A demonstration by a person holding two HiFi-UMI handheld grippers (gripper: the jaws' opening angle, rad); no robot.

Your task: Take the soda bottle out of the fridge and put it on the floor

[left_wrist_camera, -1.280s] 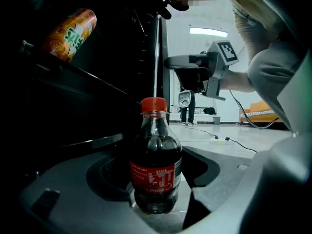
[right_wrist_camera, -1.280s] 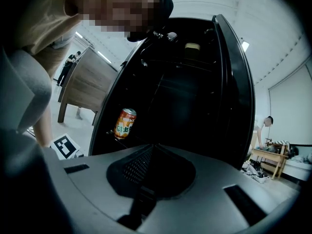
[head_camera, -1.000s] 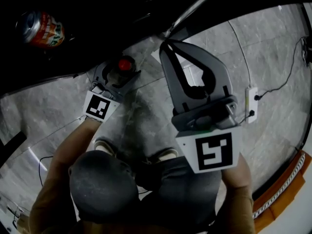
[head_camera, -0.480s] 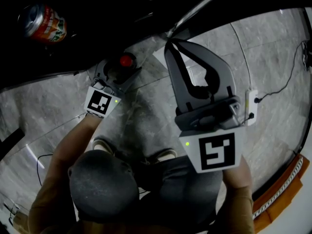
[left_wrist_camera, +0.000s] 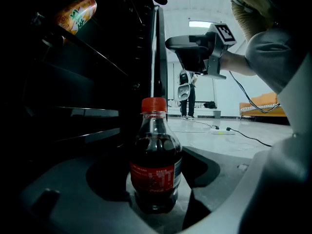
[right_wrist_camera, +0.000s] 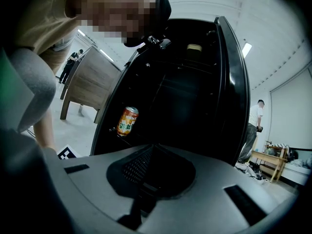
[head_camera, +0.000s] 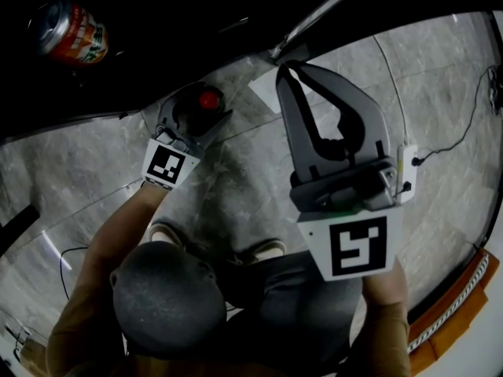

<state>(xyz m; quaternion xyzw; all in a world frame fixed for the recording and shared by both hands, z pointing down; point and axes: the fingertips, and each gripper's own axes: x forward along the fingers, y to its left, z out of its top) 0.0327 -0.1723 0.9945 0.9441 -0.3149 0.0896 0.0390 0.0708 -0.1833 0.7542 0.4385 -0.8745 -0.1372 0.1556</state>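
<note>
The soda bottle (left_wrist_camera: 155,165) was out of the fridge (right_wrist_camera: 195,82), pinched upright in the left hand-held gripper (head_camera: 193,108) low over the floor (head_camera: 236,187), so seemingly only set-down and release remained, while the right hand-held gripper (head_camera: 284,71) hung pressed together, empty.

Left tool (head_camera: 196,99) with the soda bottle (head_camera: 208,99) and right tool (head_camera: 289,73) both slightly farther right.

Head view: steeply down on floor (head_camera: 71,179), fridge (head_camera: 196,22) at top. Left gripper view: low, level, soda bottle (left_wrist_camera: 155,165) close. Right gripper view: faces open fridge interior. All three share orange can (head_camera: 72,31).
</note>
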